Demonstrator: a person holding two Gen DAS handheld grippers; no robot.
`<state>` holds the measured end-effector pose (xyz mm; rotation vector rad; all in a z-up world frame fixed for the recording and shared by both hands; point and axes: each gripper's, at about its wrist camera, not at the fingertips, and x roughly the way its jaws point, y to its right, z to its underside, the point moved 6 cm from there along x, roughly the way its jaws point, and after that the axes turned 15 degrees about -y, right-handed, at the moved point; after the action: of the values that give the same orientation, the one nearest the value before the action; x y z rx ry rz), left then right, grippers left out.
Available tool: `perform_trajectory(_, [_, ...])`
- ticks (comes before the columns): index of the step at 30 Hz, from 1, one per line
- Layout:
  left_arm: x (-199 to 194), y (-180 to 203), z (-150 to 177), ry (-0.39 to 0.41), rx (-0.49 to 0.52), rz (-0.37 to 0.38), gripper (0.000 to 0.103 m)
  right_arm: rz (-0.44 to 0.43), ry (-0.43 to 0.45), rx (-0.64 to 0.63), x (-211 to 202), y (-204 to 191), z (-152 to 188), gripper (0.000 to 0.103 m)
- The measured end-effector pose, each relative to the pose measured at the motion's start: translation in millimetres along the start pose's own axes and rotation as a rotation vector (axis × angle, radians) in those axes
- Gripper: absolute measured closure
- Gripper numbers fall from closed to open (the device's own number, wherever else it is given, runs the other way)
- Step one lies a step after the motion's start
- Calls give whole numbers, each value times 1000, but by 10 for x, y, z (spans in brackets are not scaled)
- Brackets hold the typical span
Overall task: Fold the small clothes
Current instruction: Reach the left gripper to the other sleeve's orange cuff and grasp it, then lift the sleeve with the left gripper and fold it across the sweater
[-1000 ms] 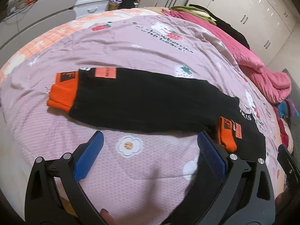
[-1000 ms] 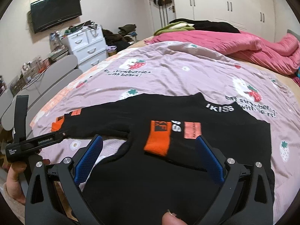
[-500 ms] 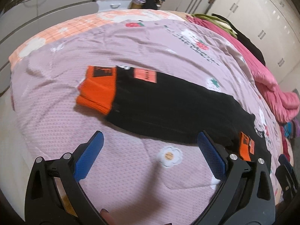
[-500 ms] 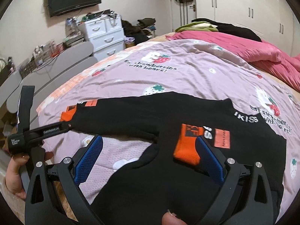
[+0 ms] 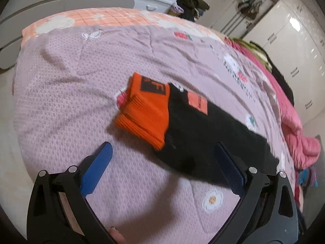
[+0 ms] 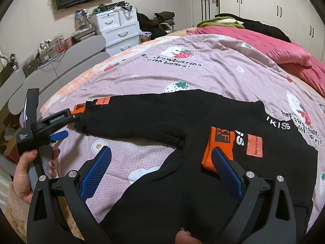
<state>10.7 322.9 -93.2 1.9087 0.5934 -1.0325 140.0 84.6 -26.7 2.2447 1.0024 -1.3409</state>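
Observation:
A small black sweater (image 6: 203,122) with orange cuffs lies flat on the pink bedspread (image 6: 182,71). Its left sleeve (image 5: 213,130) stretches out to the left and ends in an orange cuff (image 5: 146,111). The other sleeve is folded over the body, its orange cuff (image 6: 219,148) lying on the chest. My left gripper (image 5: 162,162) is open and empty, hovering just short of the outstretched cuff; it also shows in the right wrist view (image 6: 61,128). My right gripper (image 6: 162,166) is open and empty above the sweater's lower body, its right finger over the folded cuff.
A pink quilt (image 6: 274,48) and dark clothes are piled at the far right of the bed. White drawers (image 6: 117,32) and grey headboard panels (image 6: 61,61) stand beyond the bed's left edge. White wardrobes (image 6: 274,2) line the back wall.
My left gripper has moved left along the outstretched sleeve, so the orange cuff now sits between its fingers' line of sight. My right gripper has shifted slightly left over the sweater body.

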Motion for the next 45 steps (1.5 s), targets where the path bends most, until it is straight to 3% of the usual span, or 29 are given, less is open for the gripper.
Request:
perform_trajectory(10, [37,-46,-255,54,-44,-27,47,4,-21,39,79,138,74,5])
perform_trajectory(11, [36,-43,-280,59,-47,-34,57,6,-24,47,79,158,89,5])
perform_trajectory(12, [34,-34,-307,65,-50,-31,74,7,-27,54,82,187,101,5])
perform_trajectory(14, [21,-23,-338,67,-61,-8,91,10,-27,72,72,248,125,5])
perform_trajectory(20, [-185,206,-341,98,-3,39,95,10,-17,123,-2,395,191,5])
perform_trajectory(31, [-709,988,-216,157,180,148,95,4,7,252,-222,777,428,5])
perform_trajectory(45, [-862,1694,59,152,310,216,96,29,85,430,-651,1428,734,5])
